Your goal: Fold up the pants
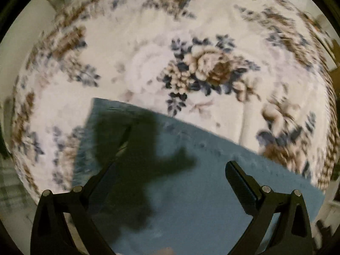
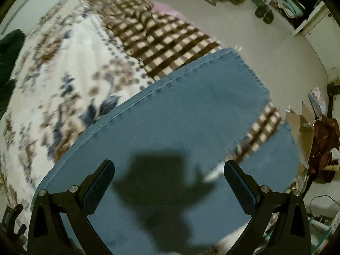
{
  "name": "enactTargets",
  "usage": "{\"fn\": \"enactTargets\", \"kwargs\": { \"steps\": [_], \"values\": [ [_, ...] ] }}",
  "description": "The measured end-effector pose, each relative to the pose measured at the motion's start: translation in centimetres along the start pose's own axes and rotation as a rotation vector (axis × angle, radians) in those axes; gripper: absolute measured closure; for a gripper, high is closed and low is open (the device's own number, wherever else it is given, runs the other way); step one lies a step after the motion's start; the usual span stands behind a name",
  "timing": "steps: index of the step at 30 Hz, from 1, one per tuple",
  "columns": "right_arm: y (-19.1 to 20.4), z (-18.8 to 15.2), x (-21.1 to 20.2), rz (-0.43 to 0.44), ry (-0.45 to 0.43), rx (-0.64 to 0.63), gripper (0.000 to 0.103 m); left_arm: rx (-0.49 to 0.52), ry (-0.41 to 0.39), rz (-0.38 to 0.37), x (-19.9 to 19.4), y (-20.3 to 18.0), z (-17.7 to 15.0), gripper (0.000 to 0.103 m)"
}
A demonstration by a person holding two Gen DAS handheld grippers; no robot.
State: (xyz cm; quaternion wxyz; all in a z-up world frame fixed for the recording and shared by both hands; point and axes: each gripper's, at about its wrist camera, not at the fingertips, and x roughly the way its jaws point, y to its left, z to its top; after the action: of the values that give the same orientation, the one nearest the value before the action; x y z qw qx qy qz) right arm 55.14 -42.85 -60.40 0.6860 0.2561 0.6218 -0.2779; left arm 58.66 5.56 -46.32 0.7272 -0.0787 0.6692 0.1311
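A pair of blue jeans (image 1: 208,182) lies flat on the bed and fills the lower half of the left wrist view. My left gripper (image 1: 170,170) hangs open above the denim with nothing between its fingers, and its shadow falls on the cloth. In the right wrist view the jeans (image 2: 180,110) stretch away towards two frayed leg ends, one of them (image 2: 250,78) at the bed's edge. My right gripper (image 2: 169,170) is open too, over the denim, and holds nothing.
A floral blanket (image 1: 148,63) covers the bed, with a brown checked blanket (image 2: 148,31) beyond it. A dark green item (image 2: 10,42) lies at the left. On the floor (image 2: 244,29) to the right are a cardboard box (image 2: 301,123), a brown bag (image 2: 325,144) and shoes (image 2: 263,10).
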Motion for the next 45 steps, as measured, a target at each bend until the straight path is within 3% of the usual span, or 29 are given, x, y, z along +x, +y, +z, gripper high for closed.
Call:
{"fn": "enactTargets", "kwargs": {
  "steps": [5,11,14,16,18,21,22,23,24,25,26,33,36,40,45],
  "values": [
    [-0.2,3.2,5.5,-0.037,0.053,0.04,0.0,-0.087,0.081,0.037,6.4,-0.5,4.2,0.003],
    [0.4,7.8,9.4,-0.04,0.086,0.108,0.0,-0.123,0.156,0.085,10.7,0.2,5.2,0.007],
    [0.9,9.6,11.1,-0.033,0.122,0.149,0.0,-0.143,0.095,0.063,10.2,0.7,4.4,0.025],
    [1.1,10.3,12.2,-0.03,0.161,0.177,0.0,-0.162,0.026,0.04,9.0,1.5,3.5,0.053],
    [1.3,10.6,12.8,-0.045,0.179,0.189,0.001,-0.18,-0.002,0.016,8.3,2.9,2.6,0.071],
    [1.3,10.5,13.1,-0.049,0.183,0.186,0.015,-0.152,-0.05,-0.104,7.1,4.8,1.2,0.089],
    [1.4,10.3,13.0,-0.053,0.176,0.173,0.029,-0.136,-0.065,-0.149,6.7,5.2,0.8,0.097],
    [1.4,10.0,12.7,-0.056,0.167,0.161,0.049,-0.124,-0.076,-0.168,6.3,5.5,0.4,0.097],
    [1.5,9.8,12.4,-0.046,0.15,0.148,0.06,-0.119,-0.091,-0.186,5.8,6.0,0.0,0.097],
    [1.7,9.3,11.9,-0.041,0.139,0.136,0.082,-0.122,-0.099,-0.202,5.4,6.3,-0.3,0.097],
    [2.0,8.9,11.5,-0.043,0.136,0.129,0.087,-0.13,-0.109,-0.222,5.0,6.8,-0.8,0.097],
    [0.1,6.3,5.5,0.018,0.042,0.072,0.096,-0.163,-0.194,-0.372,-0.1,10.8,-3.3,0.098],
    [-2.6,3.0,2.5,0.056,0.013,0.065,0.096,-0.144,-0.219,-0.431,-1.9,12.2,-5.4,0.098],
    [-6.8,-1.7,-1.8,0.095,0.015,0.069,0.096,-0.092,-0.219,-0.466,-3.3,14.4,-11.6,0.098],
    [-13.0,-7.8,-2.7,0.099,0.049,0.087,0.096,-0.172,-0.168,-0.502,-2.2,18.1,-20.6,0.098]
  ]
}}
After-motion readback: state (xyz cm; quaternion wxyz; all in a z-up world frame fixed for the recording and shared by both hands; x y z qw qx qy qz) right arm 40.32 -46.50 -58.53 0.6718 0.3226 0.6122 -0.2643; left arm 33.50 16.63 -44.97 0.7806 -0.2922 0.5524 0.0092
